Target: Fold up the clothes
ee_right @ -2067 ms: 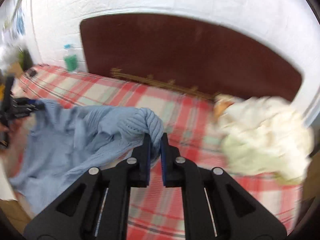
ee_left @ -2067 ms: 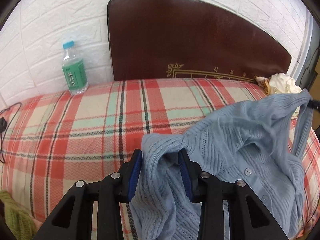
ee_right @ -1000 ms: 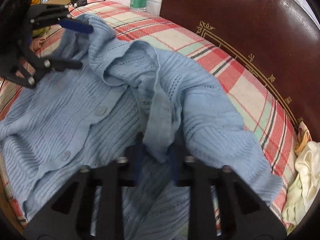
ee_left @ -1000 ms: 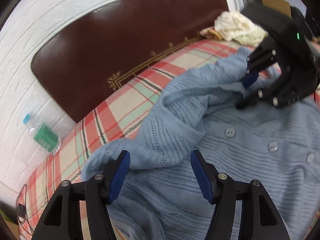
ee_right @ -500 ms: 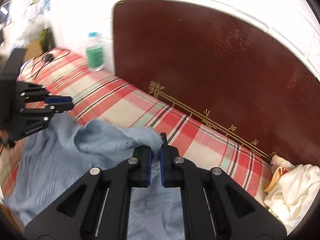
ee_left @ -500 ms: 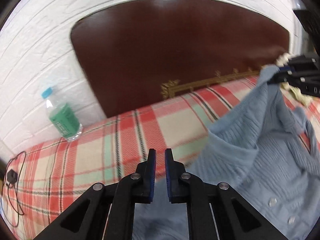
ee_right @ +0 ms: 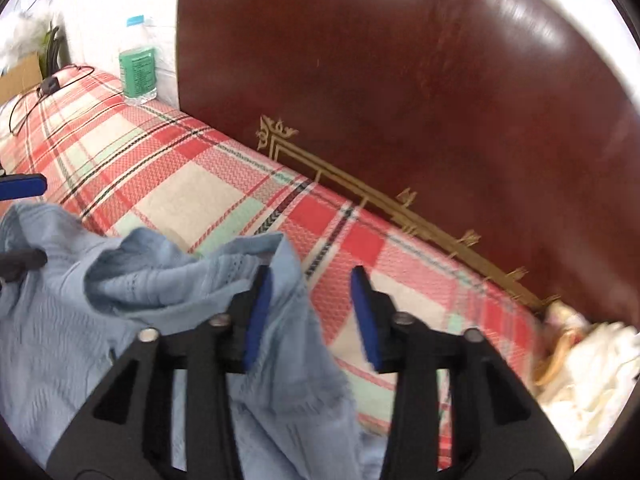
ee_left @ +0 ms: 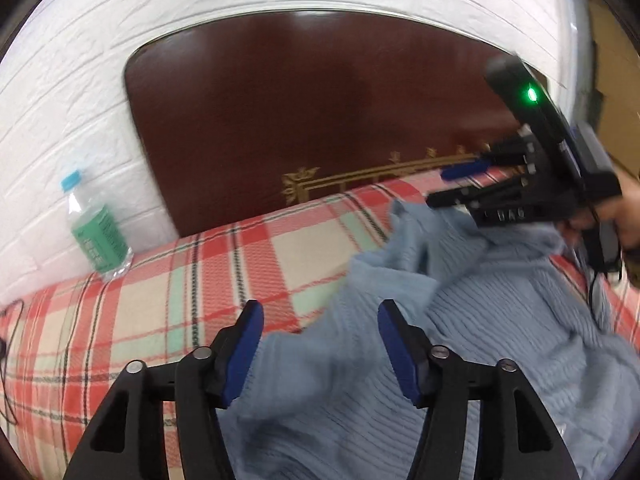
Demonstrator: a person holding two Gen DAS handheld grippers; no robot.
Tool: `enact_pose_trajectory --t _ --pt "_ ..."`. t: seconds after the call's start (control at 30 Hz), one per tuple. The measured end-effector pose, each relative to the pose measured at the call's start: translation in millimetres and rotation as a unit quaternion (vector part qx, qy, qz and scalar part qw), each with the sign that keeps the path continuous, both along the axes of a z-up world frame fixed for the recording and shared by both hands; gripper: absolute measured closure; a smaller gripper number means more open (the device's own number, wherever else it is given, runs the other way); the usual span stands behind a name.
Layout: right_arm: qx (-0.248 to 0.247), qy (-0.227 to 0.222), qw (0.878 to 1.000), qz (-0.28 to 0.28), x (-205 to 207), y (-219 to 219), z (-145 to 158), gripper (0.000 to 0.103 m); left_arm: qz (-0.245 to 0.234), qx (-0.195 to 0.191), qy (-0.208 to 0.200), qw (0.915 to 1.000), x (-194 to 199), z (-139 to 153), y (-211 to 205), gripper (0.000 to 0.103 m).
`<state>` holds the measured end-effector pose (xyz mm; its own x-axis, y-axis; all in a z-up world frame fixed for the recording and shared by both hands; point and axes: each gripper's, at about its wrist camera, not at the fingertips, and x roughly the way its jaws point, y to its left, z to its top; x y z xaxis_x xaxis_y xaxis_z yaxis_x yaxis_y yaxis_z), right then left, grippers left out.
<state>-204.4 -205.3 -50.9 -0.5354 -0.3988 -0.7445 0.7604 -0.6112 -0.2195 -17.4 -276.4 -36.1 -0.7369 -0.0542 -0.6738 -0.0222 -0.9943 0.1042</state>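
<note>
— White brick wall (ee_left: 80,92) and a dark brown headboard (ee_right: 440,100) with gilt trim are seen behind a bed covered by a red, cream and green plaid blanket (ee_left: 168,292). Where is the garment found?

— A light blue knitted cardigan (ee_left: 500,320) is spread in loose folds over the blanket. How are the tools held?

— The left gripper (ee_left: 320,344) is seen with its blue pads apart, its jaws opening; cardigan fabric lies below the gap, pressed by neither pad. The right gripper (ee_right: 311,316) is likewise opening; a fold of the cardigan is draped against its left pad, unclamped.

— What else is noted?

— A green-labelled water bottle (ee_left: 98,236) is stood against the wall. Cream cloth (ee_right: 580,372) is bunched at the headboard's far end, blurred.
</note>
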Motion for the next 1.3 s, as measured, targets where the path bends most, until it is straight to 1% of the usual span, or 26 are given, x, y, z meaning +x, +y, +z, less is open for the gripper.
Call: enact_pose_trajectory --t 0.07,0.13,0.23,0.3,0.43,0.5,0.6,0.67,0.7,0.8,0.83,0.87,0.93,1.0,1.1,1.2,1.23,1.3 --pt "-0.001 0.020 1.000 0.012 13.1 7.7 10.3 0.058 -0.011 -0.036 -0.010 0.9993 -3.0 -8.2 10.6 0.039" --pt "0.000 0.035 0.999 0.026 27.7 13.8 20.1 0.057 -0.008 -0.046 -0.026 0.9986 -11.8 -18.0 13.5 0.039" --pt "0.008 0.049 0.998 0.043 43.8 19.4 27.9 0.057 0.011 -0.034 -0.046 0.9983 -25.8 -27.1 7.2 0.042" --pt "0.020 0.061 0.997 0.048 54.8 22.4 29.4 0.056 0.027 -0.018 -0.052 0.9981 -33.5 -30.3 -1.0 0.048" --pt "0.049 0.083 0.994 0.057 69.8 27.9 29.3 0.055 0.070 0.011 -0.070 0.9950 -47.1 -34.3 -17.9 0.055" --pt "0.058 0.100 0.991 0.060 77.6 29.6 28.2 0.055 0.087 0.017 -0.072 0.9935 -47.8 -34.1 -20.9 0.055" --pt "0.061 0.106 0.990 0.067 84.7 31.4 25.1 0.055 0.111 0.025 -0.075 0.9907 -49.8 -33.9 -26.1 0.055" --pt "0.055 0.107 0.991 0.065 88.6 34.1 24.6 0.055 0.125 0.031 -0.074 0.9889 -52.1 -34.3 -30.1 0.055" --pt "0.051 0.107 0.991 0.060 89.8 35.7 24.3 0.055 0.132 0.034 -0.074 0.9878 -53.3 -34.5 -32.1 0.055" --pt "0.048 0.127 0.990 0.023 91.2 39.8 21.6 0.055 0.144 0.035 -0.067 0.9866 -53.3 -33.0 -30.1 0.054" --pt "0.037 0.121 0.992 0.011 90.0 42.9 21.5 0.054 0.149 0.036 -0.065 0.9861 -51.5 -31.4 -29.6 0.053" --pt "0.025 0.106 0.994 0.001 87.4 45.9 21.0 0.050 0.152 0.038 -0.062 0.9857 -49.9 -29.9 -28.8 0.050" --pt "-0.005 0.075 0.997 -0.020 82.2 53.2 20.3 0.047 0.158 0.041 -0.057 0.9850 -46.9 -26.8 -26.9 0.047" --pt "-0.037 0.034 0.998 -0.028 78.2 60.1 19.9 0.047 0.159 0.048 -0.054 0.9846 -45.4 -22.6 -24.8 0.046" --pt "-0.058 0.004 0.998 -0.036 77.2 64.8 17.9 0.047 0.158 0.055 -0.053 0.9844 -43.7 -17.7 -21.6 0.045" --pt "-0.085 -0.039 0.995 -0.036 75.3 68.0 17.1 0.047 0.158 0.057 -0.048 0.9846 -38.7 -13.3 -17.9 0.044" --pt "-0.090 -0.047 0.994 -0.035 75.7 69.7 17.1 0.047 0.157 0.058 -0.047 0.9848 -36.6 -11.8 -16.8 0.043" --pt "-0.093 -0.048 0.994 -0.036 78.7 71.3 16.0 0.047 0.153 0.058 -0.042 0.9856 -32.1 -7.4 -12.5 0.037"
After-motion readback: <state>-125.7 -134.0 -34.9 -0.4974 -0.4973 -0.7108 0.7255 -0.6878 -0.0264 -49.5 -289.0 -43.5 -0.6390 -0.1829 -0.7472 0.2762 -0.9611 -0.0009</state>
